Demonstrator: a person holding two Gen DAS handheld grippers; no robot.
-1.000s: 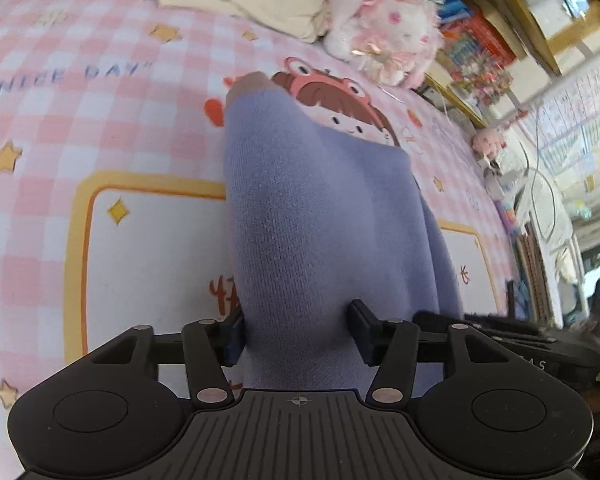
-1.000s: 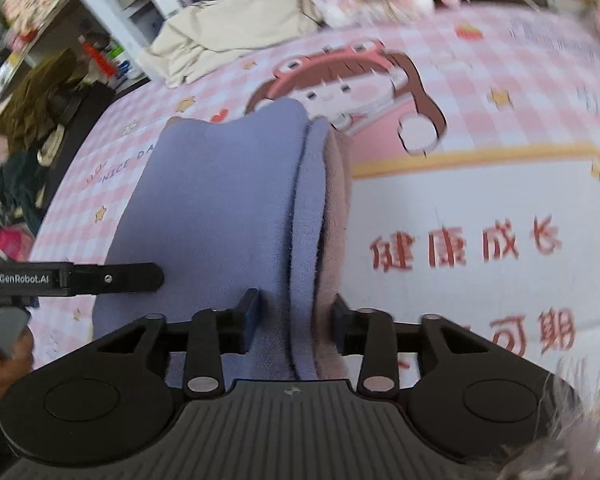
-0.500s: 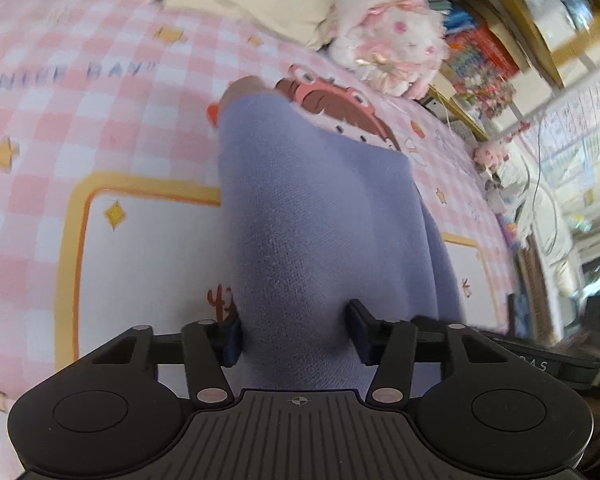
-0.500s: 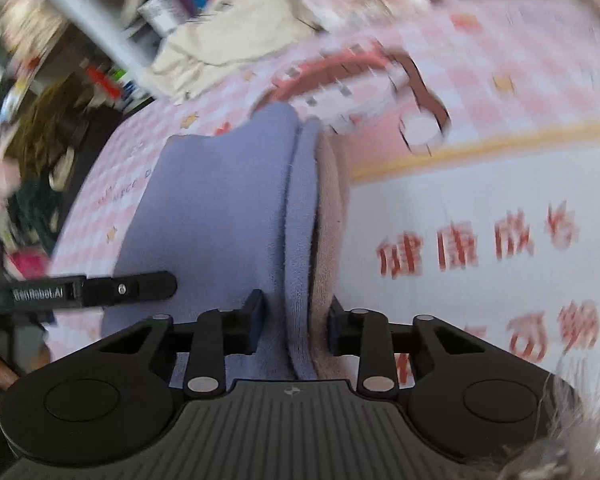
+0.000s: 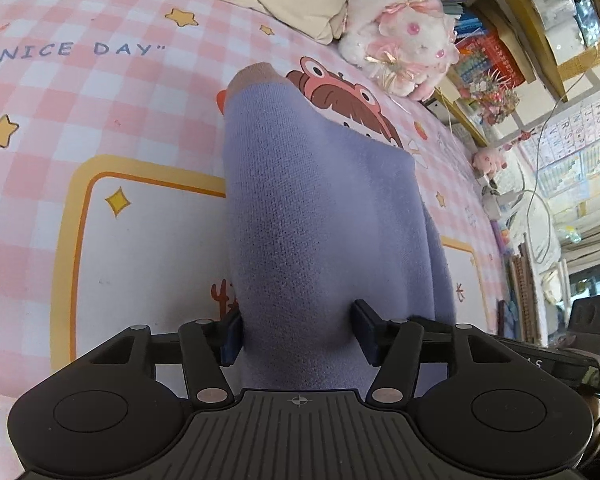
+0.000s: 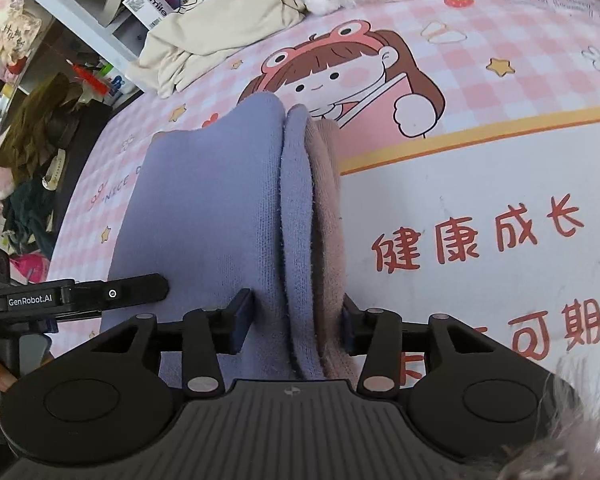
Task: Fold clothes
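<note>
**Folding on the bed: both tools easing off the purple garment**

Letting go is the job now. The left tool has its jaws opening around a thick roll of the purple garment, and the right tool is opening too, with the stacked purple and pinkish-brown edges between its fingers. The garment lies folded on the pink checked bedsheet, its far end over the cartoon girl print. Best, I'd say, to release both sides evenly and back straight out, so no layer drags. Compared with a second ago, the bundle sits in much the same spot and both grips look slightly looser.
</note>
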